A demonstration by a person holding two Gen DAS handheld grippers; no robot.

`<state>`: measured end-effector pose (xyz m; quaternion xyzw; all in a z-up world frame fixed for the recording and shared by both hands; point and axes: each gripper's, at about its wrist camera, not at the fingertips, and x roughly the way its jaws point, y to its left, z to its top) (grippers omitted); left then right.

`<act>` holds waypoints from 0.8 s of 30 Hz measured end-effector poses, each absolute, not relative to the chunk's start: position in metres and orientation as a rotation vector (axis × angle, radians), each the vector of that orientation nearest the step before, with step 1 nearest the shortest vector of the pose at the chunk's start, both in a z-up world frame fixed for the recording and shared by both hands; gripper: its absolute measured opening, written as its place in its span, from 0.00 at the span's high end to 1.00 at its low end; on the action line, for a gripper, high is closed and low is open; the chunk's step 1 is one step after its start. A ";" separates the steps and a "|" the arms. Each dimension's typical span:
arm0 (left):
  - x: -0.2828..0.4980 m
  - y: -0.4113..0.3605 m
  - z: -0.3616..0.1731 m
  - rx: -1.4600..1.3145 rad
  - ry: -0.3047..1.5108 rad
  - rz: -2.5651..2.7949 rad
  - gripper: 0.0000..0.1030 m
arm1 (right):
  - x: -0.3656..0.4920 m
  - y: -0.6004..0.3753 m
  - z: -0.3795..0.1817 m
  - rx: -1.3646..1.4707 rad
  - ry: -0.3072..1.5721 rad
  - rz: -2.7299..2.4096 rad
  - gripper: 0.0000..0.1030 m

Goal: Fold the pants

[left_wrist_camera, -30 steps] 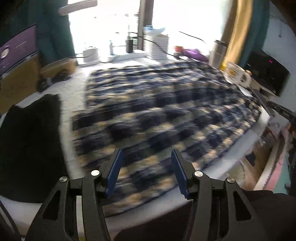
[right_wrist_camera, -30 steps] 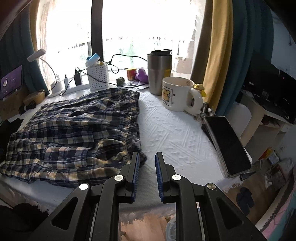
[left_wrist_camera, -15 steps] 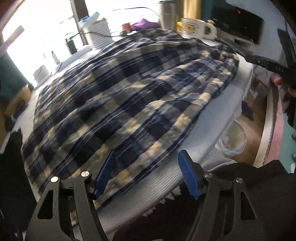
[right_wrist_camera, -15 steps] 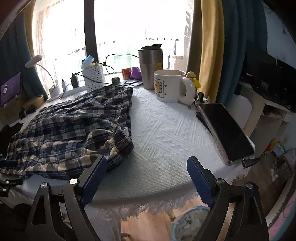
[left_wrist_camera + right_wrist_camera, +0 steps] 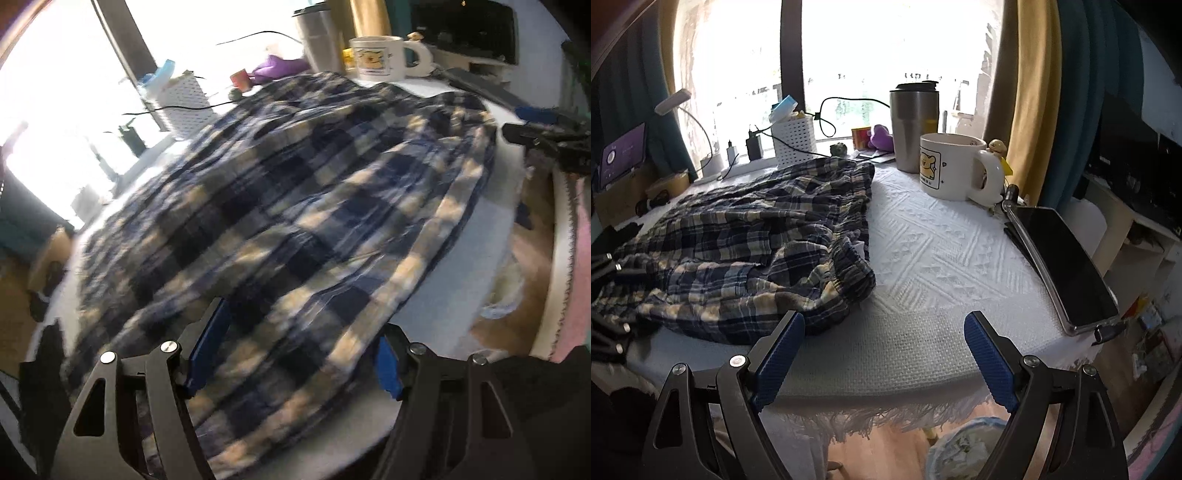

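Note:
The blue and cream plaid pants [image 5: 295, 206] lie spread over the white table. In the right wrist view the pants [image 5: 746, 236] are rumpled, with the elastic waistband [image 5: 849, 266] bunched nearest me. My left gripper [image 5: 303, 321] hangs low over the near edge of the cloth with its jaws wide. The fabric lies between its blue pads [image 5: 207, 347], which do not press on it. My right gripper [image 5: 884, 317] is open over the table's front edge with only bare tablecloth between its fingers, and the waistband lies just left of it. Both grippers stand apart.
A white mug [image 5: 945, 170], a steel tumbler [image 5: 912, 129] and a white basket [image 5: 794, 140] with cables stand at the back by the window. A phone [image 5: 1067, 266] lies at the table's right edge. The textured tablecloth [image 5: 942, 258] has a fringe. A bin [image 5: 964, 443] sits on the floor below.
My right gripper went from nearly shut to wide open and sank a little. The left gripper rolled and slid along the near edge, widened, and the pants' edge now lies between its fingers.

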<state>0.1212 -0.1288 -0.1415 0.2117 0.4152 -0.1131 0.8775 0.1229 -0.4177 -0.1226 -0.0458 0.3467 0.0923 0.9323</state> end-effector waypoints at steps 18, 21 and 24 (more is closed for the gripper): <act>0.067 -0.018 -0.149 0.378 0.830 0.154 0.20 | 0.098 -0.341 -0.131 -0.466 0.632 0.231 0.13; 0.063 -0.002 -0.150 0.379 0.808 0.229 0.20 | 0.100 -0.332 -0.134 -0.499 0.630 0.246 0.13; 0.059 0.015 -0.151 0.319 0.799 0.234 0.20 | 0.104 -0.325 -0.137 -0.529 0.620 0.248 0.13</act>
